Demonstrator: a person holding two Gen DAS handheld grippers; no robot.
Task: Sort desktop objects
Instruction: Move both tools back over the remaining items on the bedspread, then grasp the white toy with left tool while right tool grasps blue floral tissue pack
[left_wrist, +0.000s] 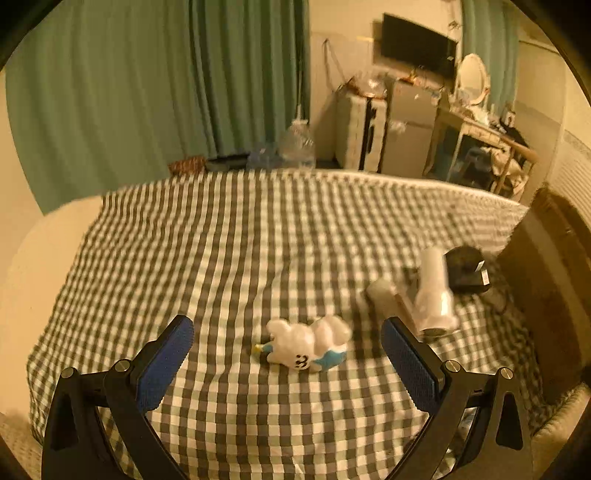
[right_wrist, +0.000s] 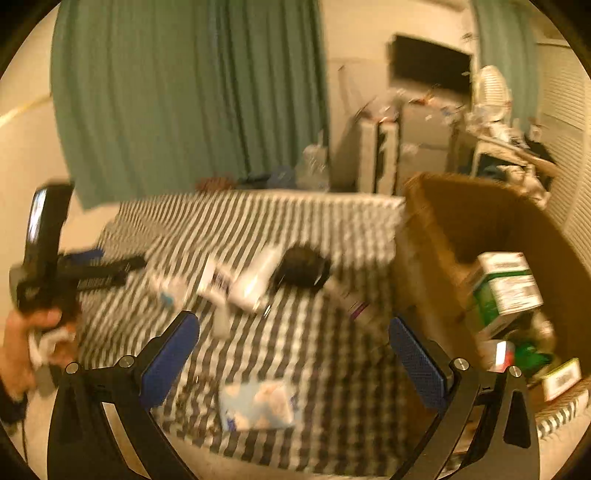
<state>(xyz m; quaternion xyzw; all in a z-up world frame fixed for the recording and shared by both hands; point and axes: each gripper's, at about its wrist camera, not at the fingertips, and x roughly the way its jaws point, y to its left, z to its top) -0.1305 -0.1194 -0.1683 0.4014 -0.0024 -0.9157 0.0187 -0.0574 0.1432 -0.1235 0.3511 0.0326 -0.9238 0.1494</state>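
Several boxes seemingly sit in the carton (right_wrist: 461, 221) at right; both grippers (left_wrist: 287, 334) (right_wrist: 293, 330) gape empty, toy (left_wrist: 308, 343) unsorted.

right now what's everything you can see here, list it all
figurine: 1, white and blue, on its side on the cloth between the left claw's fingers
checked cloth: 1, grey and white, covers the surface
white cylinders: 2, right of the figurine
black object: 1, behind the cylinders
cardboard box: 1, brown, right edge
green and white carton: 1, inside the box
pale blue packet: 1, near cloth edge
curtain: green, behind
left claw: open, empty
right claw: open, empty
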